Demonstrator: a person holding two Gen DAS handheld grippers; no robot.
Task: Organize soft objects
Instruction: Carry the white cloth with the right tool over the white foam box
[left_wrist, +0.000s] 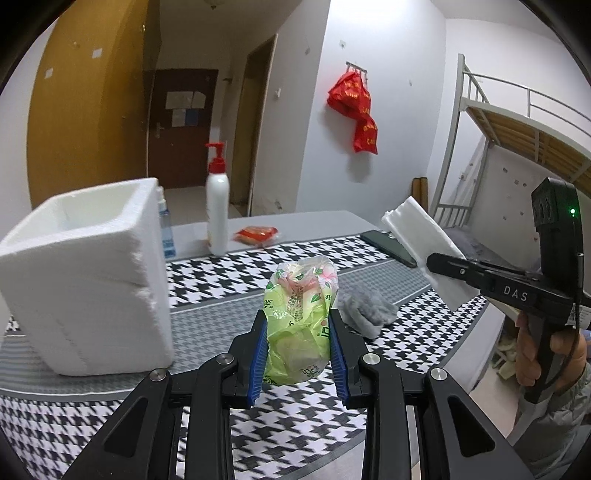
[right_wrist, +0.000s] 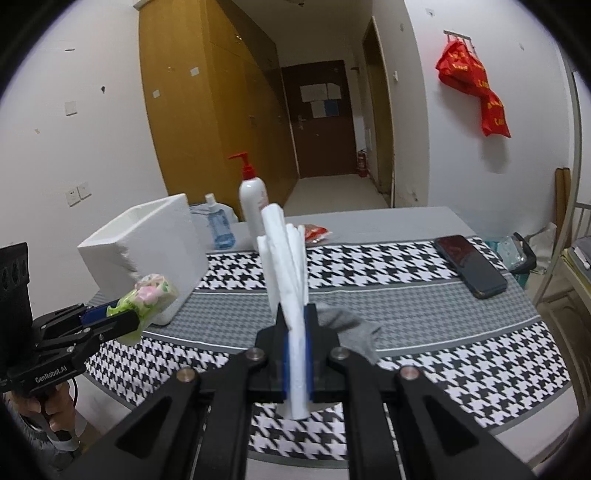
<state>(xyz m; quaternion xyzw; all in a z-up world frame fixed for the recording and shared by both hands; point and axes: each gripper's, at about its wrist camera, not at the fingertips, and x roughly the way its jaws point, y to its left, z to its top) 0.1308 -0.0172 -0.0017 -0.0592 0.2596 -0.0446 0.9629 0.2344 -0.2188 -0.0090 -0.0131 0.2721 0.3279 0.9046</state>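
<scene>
Foam box, left wrist view: white foam box (left_wrist: 85, 280) stands open-topped on the table (left_wrist: 295, 435), to the left of and slightly beyond the left gripper (left_wrist: 297, 354).
Left jaws, left wrist view: clamped on a green plastic packet (left_wrist: 299, 317) with a pink flower print; the packet's long axis runs up and away from the jaws, and it hangs clear of the table.
Right side, left wrist view: the right gripper (left_wrist: 436, 264) comes in from the right, held by a hand (left_wrist: 535, 354), gripping a folded white tissue stack (left_wrist: 424, 240) that slants up to the left.
Left over, left wrist view: a grey sock (left_wrist: 365, 310) lies on the table just right of the packet, between the two grippers.
Right jaws, right wrist view: pressed together on the tissue stack (right_wrist: 288, 280); its long axis stands nearly upright, fanning out above the right gripper (right_wrist: 297, 354).
Box bearing, right wrist view: the foam box (right_wrist: 147, 247) lies far left of the tissue stack; the left gripper (right_wrist: 110, 317) with its packet (right_wrist: 151, 295) sits right against the box's near side.
Judgement: the left hand looks nearer the box, so its packet likely goes in first; the right must cross leftward over the grey sock (right_wrist: 347, 328).
</scene>
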